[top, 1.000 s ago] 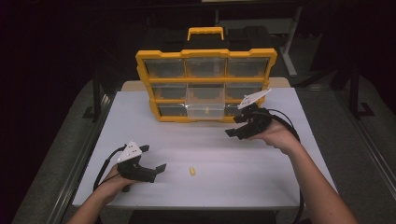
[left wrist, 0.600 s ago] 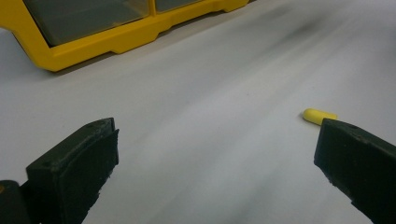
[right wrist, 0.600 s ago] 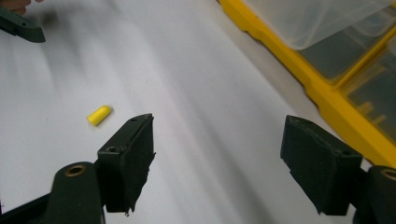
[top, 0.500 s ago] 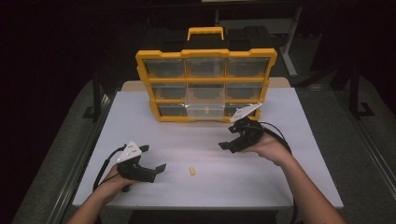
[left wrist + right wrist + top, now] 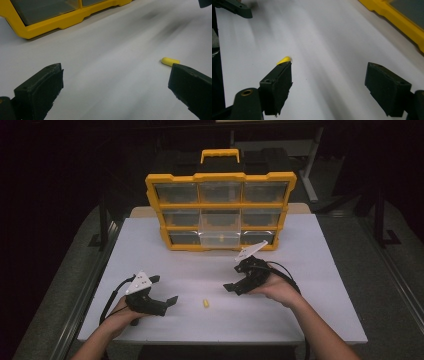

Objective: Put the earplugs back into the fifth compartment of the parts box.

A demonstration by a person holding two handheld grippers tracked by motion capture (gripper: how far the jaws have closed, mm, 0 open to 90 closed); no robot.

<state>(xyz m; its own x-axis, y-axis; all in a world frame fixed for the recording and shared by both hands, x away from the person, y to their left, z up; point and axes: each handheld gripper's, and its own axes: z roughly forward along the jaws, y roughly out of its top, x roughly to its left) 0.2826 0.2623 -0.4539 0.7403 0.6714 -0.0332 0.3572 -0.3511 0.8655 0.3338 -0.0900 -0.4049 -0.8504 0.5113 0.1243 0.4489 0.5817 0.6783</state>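
On the white table (image 5: 320,270), between the two hands, lies a small yellow peg (image 5: 205,303) — apart from both tongs and not yet gripped. The right tongs (image 5: 235,287) hang just beside it, jaws spread wide; in the right gripper view the peg (image 5: 284,60) peeks out behind one jaw tip, so it is not yet between them. The left tongs (image 5: 167,295) rest low on the table on the peg's other side, also agape, and the left gripper view shows the peg (image 5: 170,61) just beyond one jaw.

As I judge it, the pick-up is hardly begun: the grab, the lift and the carry are all left. The bottom middle drawer (image 5: 220,239) of the yellow organiser (image 5: 220,177) at the back holds another small yellow piece, which hints at where this one belongs.

The peg is a short, smooth plastic cylinder with rounded ends — likely to roll. The table top is matt and flat. The organiser has a glossy yellow frame, a carry handle and clear drawers in three rows. The jaws are blocky, matt black.
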